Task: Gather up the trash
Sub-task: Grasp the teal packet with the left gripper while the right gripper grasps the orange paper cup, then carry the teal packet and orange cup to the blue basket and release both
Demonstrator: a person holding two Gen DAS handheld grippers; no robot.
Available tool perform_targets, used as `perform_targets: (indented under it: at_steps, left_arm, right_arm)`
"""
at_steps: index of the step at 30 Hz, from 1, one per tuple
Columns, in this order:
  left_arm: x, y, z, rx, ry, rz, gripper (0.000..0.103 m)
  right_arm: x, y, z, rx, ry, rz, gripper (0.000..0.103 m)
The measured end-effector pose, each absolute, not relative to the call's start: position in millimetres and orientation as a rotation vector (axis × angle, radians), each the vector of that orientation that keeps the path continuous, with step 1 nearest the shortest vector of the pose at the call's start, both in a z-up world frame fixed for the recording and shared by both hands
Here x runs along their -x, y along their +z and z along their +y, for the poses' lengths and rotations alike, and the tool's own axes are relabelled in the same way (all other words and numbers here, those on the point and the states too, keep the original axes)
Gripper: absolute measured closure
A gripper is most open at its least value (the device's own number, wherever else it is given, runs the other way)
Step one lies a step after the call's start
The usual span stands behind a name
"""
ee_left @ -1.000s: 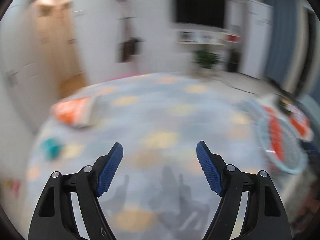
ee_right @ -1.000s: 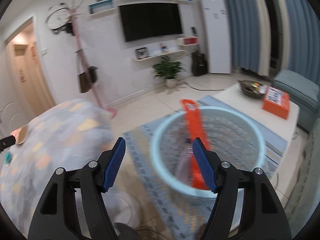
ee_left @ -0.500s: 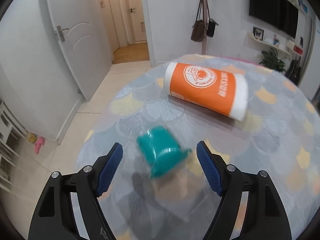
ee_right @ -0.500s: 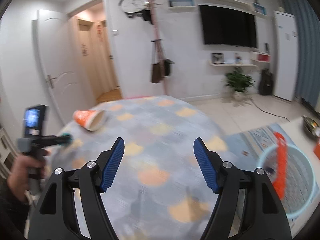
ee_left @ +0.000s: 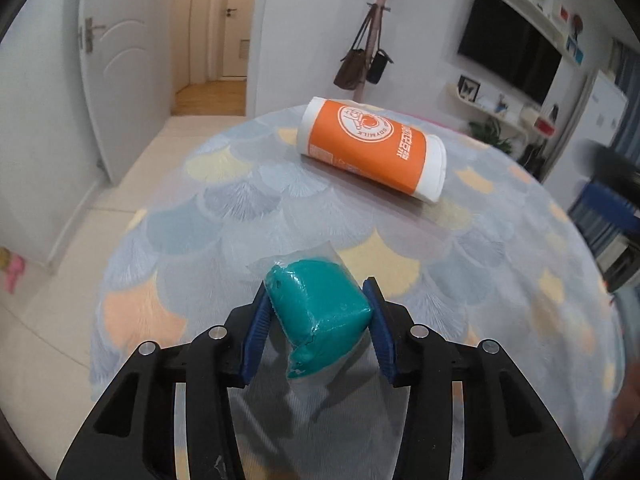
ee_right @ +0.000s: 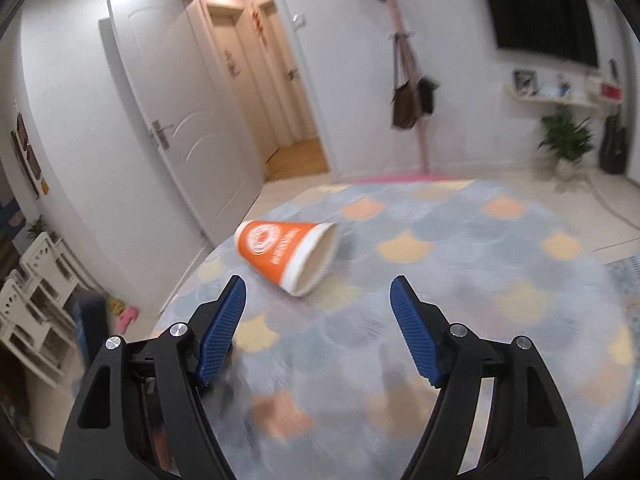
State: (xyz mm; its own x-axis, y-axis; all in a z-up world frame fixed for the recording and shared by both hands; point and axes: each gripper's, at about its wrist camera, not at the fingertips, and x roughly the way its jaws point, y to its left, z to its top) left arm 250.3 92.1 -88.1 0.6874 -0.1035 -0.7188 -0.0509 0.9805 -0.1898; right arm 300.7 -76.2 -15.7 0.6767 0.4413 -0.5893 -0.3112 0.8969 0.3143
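Teal squishy wrapper (ee_left: 320, 312): left gripper (ee_left: 318, 334) closing, pads seemingly touching; squeeze gently. Right gripper (ee_right: 316, 328) opening, empty.

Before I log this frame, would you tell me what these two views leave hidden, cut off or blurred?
- Left wrist view: the underside of the teal wrapped lump is hidden by its own bulk, with the left gripper closing around it.
- Left wrist view: the right gripper is only a blur at the right edge.
- Right wrist view: the orange paper cup is too blurred to read or see inside.
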Motion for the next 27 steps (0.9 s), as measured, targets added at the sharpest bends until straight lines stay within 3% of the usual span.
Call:
perform_targets:
  at_steps: [9,12,14,16,20,27]
  left_arm:
    - [-249,-98,94,0.250,-0.045,0.809,0.060]
    - [-249,-97,93,0.252,-0.046,0.809,0.060]
    - [-248,-97,94,0.256,-0.049,0.808,0.060]
    - [-249,-98,98,0.265,-0.054,0.806,0.060]
    - [-249,-97,100,0.267,-0.056,0.805,0.060]
    - [-223,-83,102,0.262,-0.093,0.689,0.060]
  right_arm:
    - [-382,-63,-38,-0.363,0.486,0.899,0.034]
    - [-387,-74,-36,-0.421,0.518,0.939,0.067]
    - [-382,-72,-40,-0.457,0.536,0.915,0.074]
    - [-372,-66,-42,-0.468,0.569,0.888,0.088]
    - [-336,-42,-48,-0.414,0.558,0.790,0.101]
    - [-224,-1,-61,-0.100,0.418,0.533,0.101]
